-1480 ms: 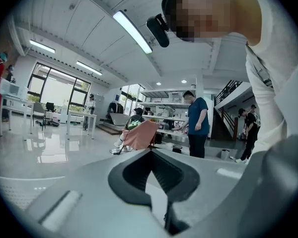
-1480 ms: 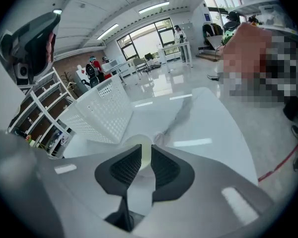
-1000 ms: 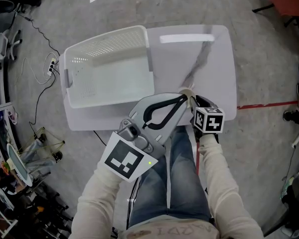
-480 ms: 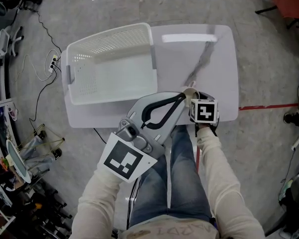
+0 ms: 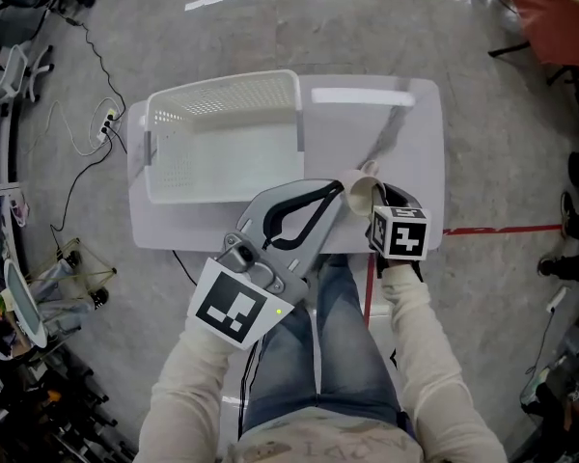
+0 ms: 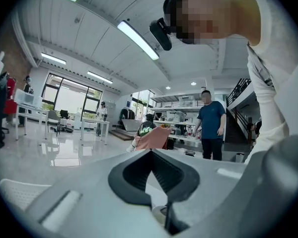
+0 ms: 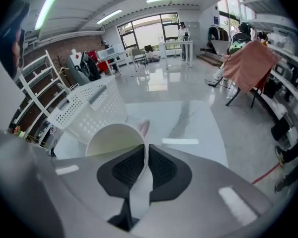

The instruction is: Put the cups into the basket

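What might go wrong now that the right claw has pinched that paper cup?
The right claw grips the cup only by one thin wall at its rim, so the paper might buckle or slip out. The shut left claw sits close beside the cup in the head view; a bump could knock it loose. The basket lies off to the left, so a drop on the way would likely land on the table.

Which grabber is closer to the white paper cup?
Right. The right gripper is shut on the white paper cup's wall, holding it tilted. The left gripper sits just beside the cup, on its left, not gripping it.
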Motion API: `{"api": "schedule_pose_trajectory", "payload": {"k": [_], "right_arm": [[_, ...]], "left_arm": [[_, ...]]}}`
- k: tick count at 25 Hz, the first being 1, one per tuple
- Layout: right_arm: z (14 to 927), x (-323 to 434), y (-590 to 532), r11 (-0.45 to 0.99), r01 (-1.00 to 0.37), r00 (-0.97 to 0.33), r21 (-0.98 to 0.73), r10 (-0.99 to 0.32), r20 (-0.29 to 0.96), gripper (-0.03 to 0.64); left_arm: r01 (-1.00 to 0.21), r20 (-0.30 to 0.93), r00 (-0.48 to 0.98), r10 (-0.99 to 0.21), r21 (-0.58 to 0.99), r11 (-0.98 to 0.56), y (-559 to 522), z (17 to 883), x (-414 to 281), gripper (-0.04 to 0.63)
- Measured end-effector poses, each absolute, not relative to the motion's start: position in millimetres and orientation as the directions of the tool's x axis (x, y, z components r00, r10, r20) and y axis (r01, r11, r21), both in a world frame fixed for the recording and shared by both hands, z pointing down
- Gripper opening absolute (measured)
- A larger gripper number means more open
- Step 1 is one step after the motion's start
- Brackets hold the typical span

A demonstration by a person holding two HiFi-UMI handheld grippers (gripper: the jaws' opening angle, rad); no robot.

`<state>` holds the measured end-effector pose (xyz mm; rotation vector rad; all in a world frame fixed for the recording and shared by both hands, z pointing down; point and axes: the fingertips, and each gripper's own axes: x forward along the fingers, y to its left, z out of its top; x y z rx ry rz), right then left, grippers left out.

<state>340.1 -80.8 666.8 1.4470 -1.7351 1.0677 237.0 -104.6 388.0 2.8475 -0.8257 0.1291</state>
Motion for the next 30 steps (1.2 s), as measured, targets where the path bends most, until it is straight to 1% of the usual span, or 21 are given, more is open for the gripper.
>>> {"api": "schedule_pose_trajectory", "payload": {"k": [7,15,22,26,30], "right_arm": [[560,333,-128,0.219,-0.959,-0.277,-0.182,-0.562,0.780,0.049],[468,275,-157,0.409,-0.898,-0.399,-0.162,-0.601,0.692,0.049],[442,195,-162,0.500,-0.849,-0.473,-0.168,-0.578,0.665,0.049],[436,153,-169,0.511,-0.845,-0.473,-0.157,-0.578,0.665,0.049],[437,114,-180,0.488,-0.860,-0.448,-0.149,-0.581,0.680,0.049]], "left_arm": [[-0.636,0.067,0.771,-0.633,0.093,-0.766,-120,321,218,0.001],[-0.734,0.014,0.679,-0.734,0.010,-0.679,-109,256,175,0.002],[-0.768,-0.004,0.640,-0.768,-0.001,-0.640,-101,239,116,0.000],[-0.754,-0.005,0.657,-0.754,-0.003,-0.657,-106,237,83,0.001],[-0.721,-0.005,0.693,-0.721,0.000,-0.693,-123,237,46,0.001]]}}
